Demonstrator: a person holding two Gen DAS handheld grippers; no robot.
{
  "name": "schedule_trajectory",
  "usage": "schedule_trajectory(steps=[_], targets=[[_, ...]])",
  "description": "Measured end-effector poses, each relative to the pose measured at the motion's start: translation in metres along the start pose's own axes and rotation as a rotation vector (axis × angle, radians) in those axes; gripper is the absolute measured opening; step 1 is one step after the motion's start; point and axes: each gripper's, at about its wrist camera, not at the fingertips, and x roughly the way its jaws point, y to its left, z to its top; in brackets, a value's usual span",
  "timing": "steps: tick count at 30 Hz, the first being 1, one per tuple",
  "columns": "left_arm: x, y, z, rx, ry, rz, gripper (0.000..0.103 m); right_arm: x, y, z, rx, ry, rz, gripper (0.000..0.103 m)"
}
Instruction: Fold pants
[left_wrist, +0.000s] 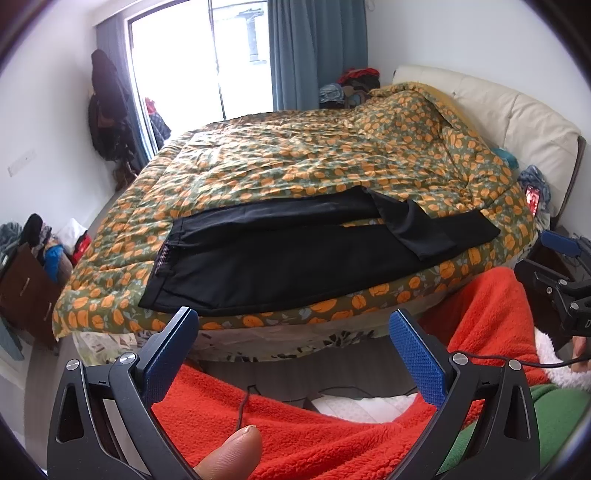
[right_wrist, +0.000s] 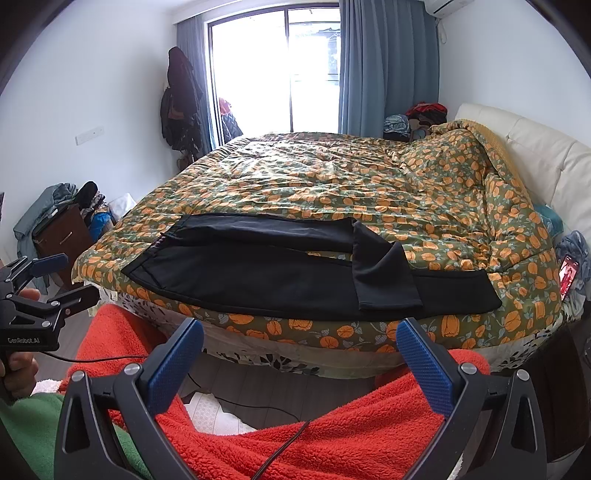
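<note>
The pants (left_wrist: 295, 258), black, lie spread along the near edge of the bed (left_wrist: 332, 155), on a quilt (left_wrist: 277, 166) printed with orange fruit on green. The waistband sits toward the left, where a strip of checked lining shows, and the legs run to the right. The far leg is folded back at its lower part, so that its cuff end crosses diagonally over the near leg; the near leg stretches flat to the right, close to the quilt's edge. In the right wrist view the same pants (right_wrist: 288, 273) show this crossed cuff lying on top of the near leg.

The left gripper (left_wrist: 293, 332) hangs off the bed, in front of its near edge, with its blue fingers (left_wrist: 417, 362) spread wide and nothing between them. The right gripper (right_wrist: 299, 339) is likewise held short of the bed, its fingers (right_wrist: 424, 365) wide apart and empty. Neither touches the pants.

Below both grippers lies a red fleece garment (left_wrist: 314, 435), worn by the person, with a green part at one side. A phone (right_wrist: 568, 275) with a lit screen leans at the bed's right corner. Behind the bed are a bright window (right_wrist: 273, 70) and blue curtains (right_wrist: 388, 66).
</note>
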Motion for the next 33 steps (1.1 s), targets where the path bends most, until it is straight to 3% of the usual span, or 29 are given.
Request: schedule_trajectory(steps=[33], targets=[[-0.0002,-0.0003,0.001,-0.001,0.0,0.0,0.103,0.0012,0.0016,-0.0001,0.001,0.005,0.0,0.103]])
